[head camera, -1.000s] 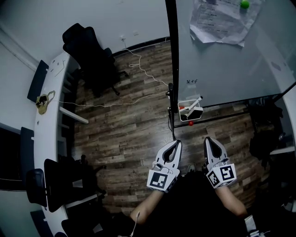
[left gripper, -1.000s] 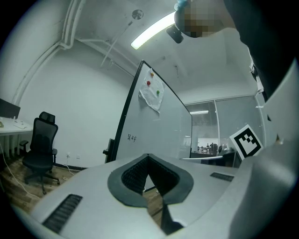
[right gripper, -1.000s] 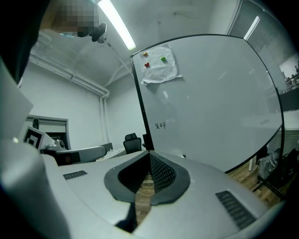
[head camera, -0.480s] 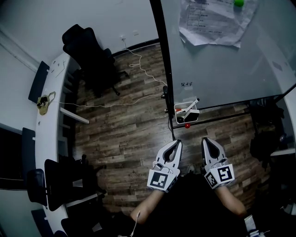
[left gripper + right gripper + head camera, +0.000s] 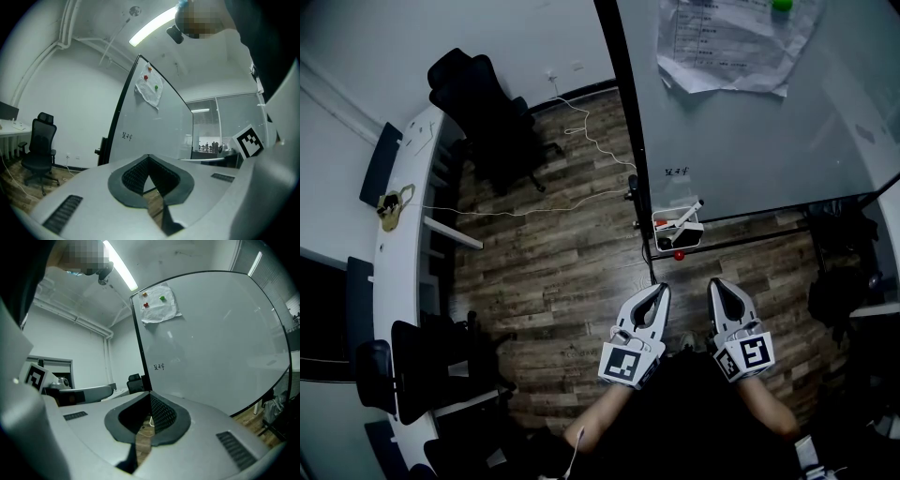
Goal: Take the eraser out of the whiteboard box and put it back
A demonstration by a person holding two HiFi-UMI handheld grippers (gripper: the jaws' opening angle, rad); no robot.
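The whiteboard box point(image 5: 678, 228) hangs at the lower left corner of the whiteboard point(image 5: 750, 122), with a white marker and a dark block in it; the eraser cannot be told apart at this size. A red dot sits just below the box. My left gripper point(image 5: 658, 289) and right gripper point(image 5: 718, 283) are side by side, short of the box and pointing toward it, both shut and empty. In the left gripper view the jaws point(image 5: 149, 156) meet in front of the whiteboard point(image 5: 154, 131). In the right gripper view the jaws point(image 5: 151, 393) are likewise closed on nothing.
Papers point(image 5: 731, 42) are pinned to the board by magnets. A black office chair point(image 5: 487, 103) stands at the far left by a curved white desk point(image 5: 398, 244). A white cable point(image 5: 581, 141) trails over the wooden floor. Dark gear lies at the right under the board.
In the head view the whiteboard and its box have slid a little to the left. Both grippers stay shut and nearly in place.
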